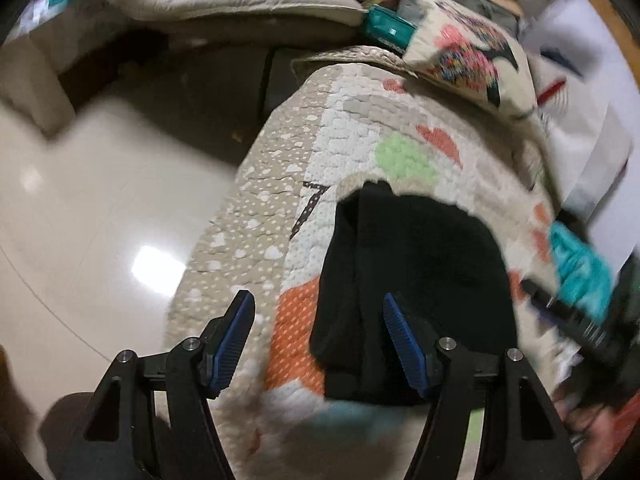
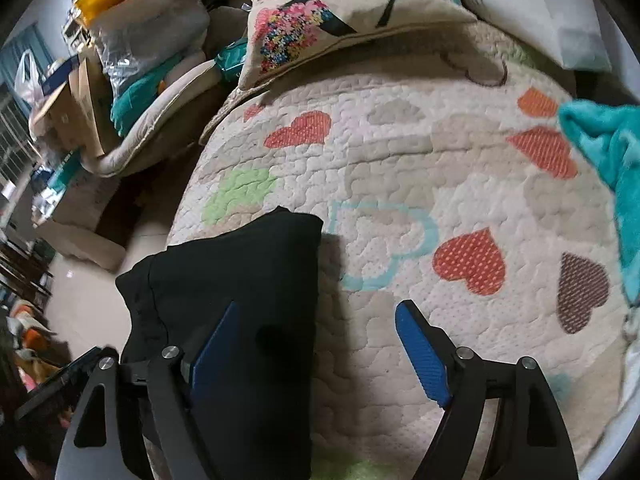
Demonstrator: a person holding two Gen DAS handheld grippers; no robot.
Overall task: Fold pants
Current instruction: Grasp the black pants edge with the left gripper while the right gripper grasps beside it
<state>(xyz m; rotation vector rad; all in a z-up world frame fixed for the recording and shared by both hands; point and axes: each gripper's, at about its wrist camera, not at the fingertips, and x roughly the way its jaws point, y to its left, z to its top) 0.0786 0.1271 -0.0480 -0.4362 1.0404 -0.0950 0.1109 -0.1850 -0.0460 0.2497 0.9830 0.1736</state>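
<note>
1. My left gripper [image 1: 318, 312] has its two blue ribbed fingers spread wide apart and grips nothing; it hovers over the near edge of the quilt.
2. My right gripper [image 2: 316, 320] is likewise spread wide with nothing between its blue pads.
3. The black fabric pants [image 1: 408, 280] lie folded into a compact dark bundle on the cream quilted bedspread with coloured hearts [image 2: 400, 152], near its left edge.
4. In the left wrist view the bundle sits ahead of my right-hand finger; in the right wrist view it lies under my left-hand finger [image 2: 218, 344].
5. A cream cushion with a floral print [image 2: 320, 24] rests at the far end of the quilt.
6. A teal fleece cloth [image 2: 608, 152] lies at the quilt's right edge.
</note>
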